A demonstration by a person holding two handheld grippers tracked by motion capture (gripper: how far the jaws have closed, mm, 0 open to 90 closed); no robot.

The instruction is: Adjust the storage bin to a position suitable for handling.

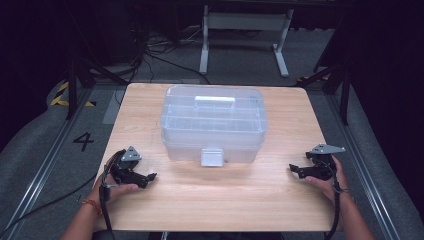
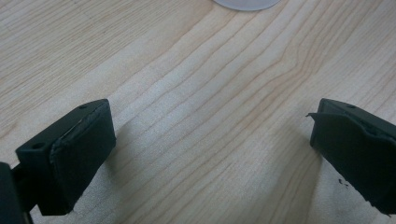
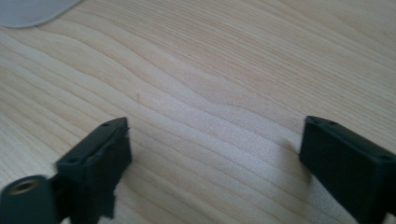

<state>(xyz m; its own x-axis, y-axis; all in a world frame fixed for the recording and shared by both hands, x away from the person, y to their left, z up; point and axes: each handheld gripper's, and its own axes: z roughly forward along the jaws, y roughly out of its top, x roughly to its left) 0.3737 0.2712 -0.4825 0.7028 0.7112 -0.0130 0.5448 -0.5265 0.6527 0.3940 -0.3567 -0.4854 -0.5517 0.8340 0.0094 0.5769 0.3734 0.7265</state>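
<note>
The wooden table [image 1: 215, 200] carried a clear plastic storage box [image 1: 213, 125] at its middle, towards the far edge, lid down and front latch [image 1: 211, 156] facing the person. The box looked light and stiff but smooth, probably slippery along its walls, so the flat handle [image 1: 215, 100] on the lid or the latch seemed the surest places to take hold. The left gripper [image 1: 150, 177] rested near the box's left front corner, the right gripper [image 1: 294, 171] off its right front corner, both apart from it. Each had its jaws spread wide over bare wood, holding nothing.
</note>
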